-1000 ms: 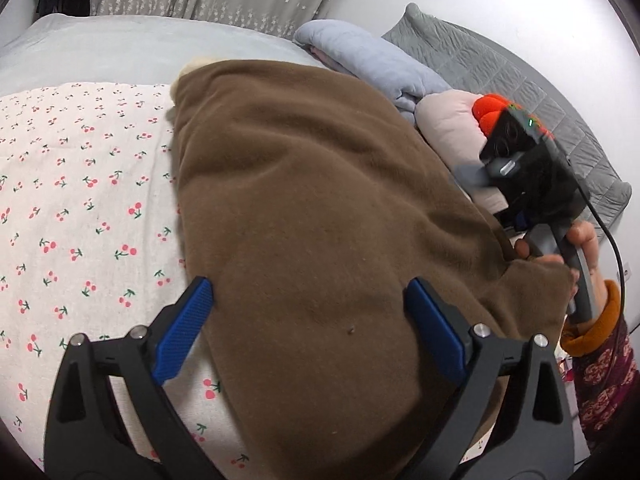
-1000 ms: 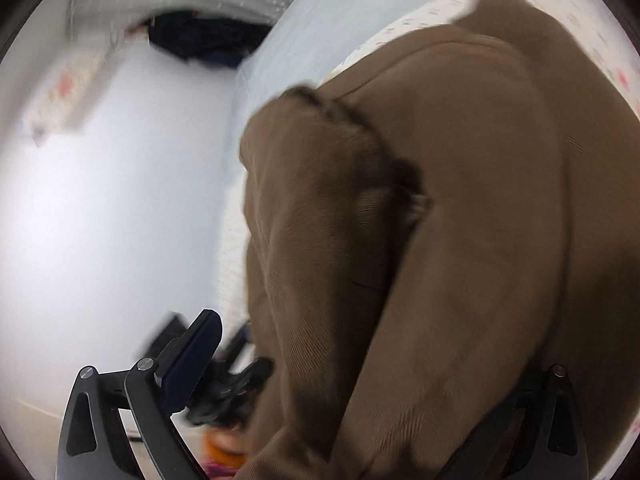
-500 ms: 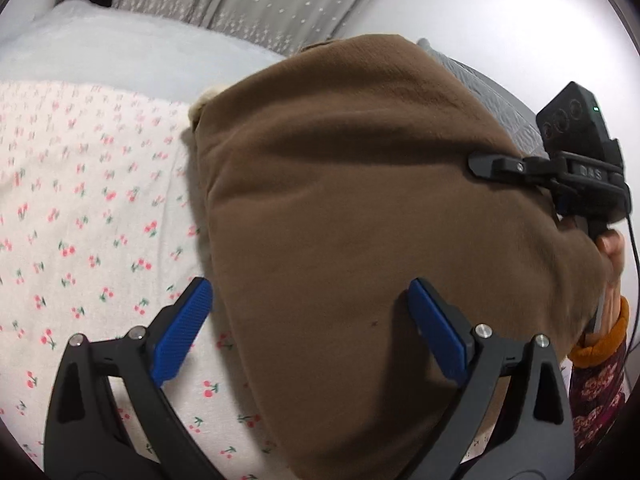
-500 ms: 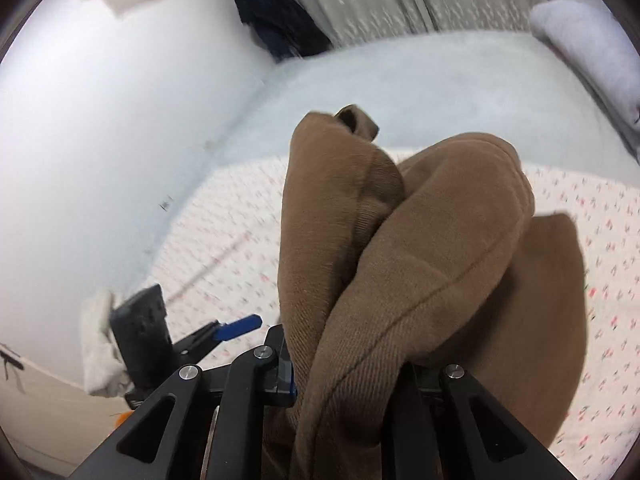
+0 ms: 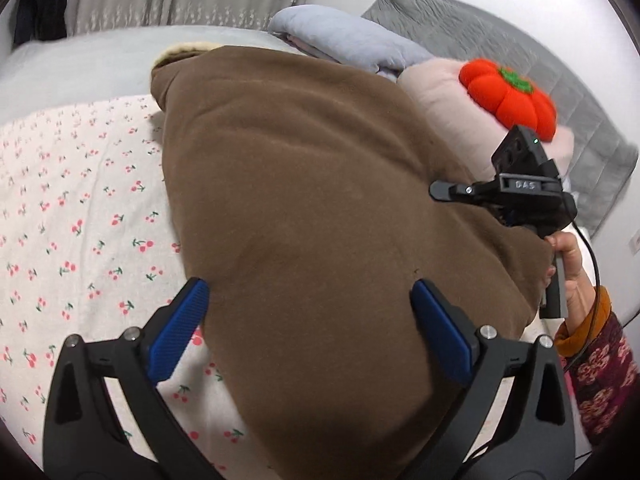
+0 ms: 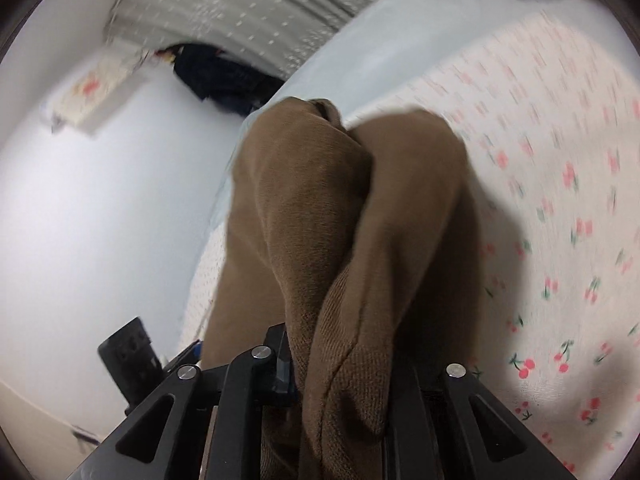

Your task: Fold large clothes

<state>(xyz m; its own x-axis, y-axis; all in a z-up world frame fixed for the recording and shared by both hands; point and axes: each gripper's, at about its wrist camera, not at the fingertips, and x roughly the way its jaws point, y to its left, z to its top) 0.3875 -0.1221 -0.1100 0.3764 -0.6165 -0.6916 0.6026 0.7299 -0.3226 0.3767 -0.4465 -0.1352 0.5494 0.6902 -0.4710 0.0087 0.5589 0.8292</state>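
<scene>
A large brown fleece garment [image 5: 304, 184] lies bunched on the cherry-print bed sheet [image 5: 80, 208]. My left gripper [image 5: 306, 286] hovers just over its near part, open wide, with nothing pinched between the blue pads. At the garment's right edge my right gripper [image 5: 438, 192] is held by a person's hand [image 5: 568, 264]. In the right wrist view a thick fold of the brown garment [image 6: 320, 200] is bunched between that gripper's [image 6: 340, 368] jaws, which are opening slightly, still pressing on the cloth. The left gripper [image 6: 192, 350] shows low at the left there.
A red pumpkin cushion [image 5: 508, 98] sits on a pink pillow [image 5: 436, 92] at the far right, beside a folded blue-grey blanket [image 5: 344, 40] and a grey quilt [image 5: 480, 28]. A white wall [image 6: 100, 220] borders the bed; dark clothes [image 6: 224, 76] hang by the curtain.
The right gripper went from open to closed on a fold of the brown garment, lifted it, then came down lower to the right. The left gripper stayed open over the cloth.
</scene>
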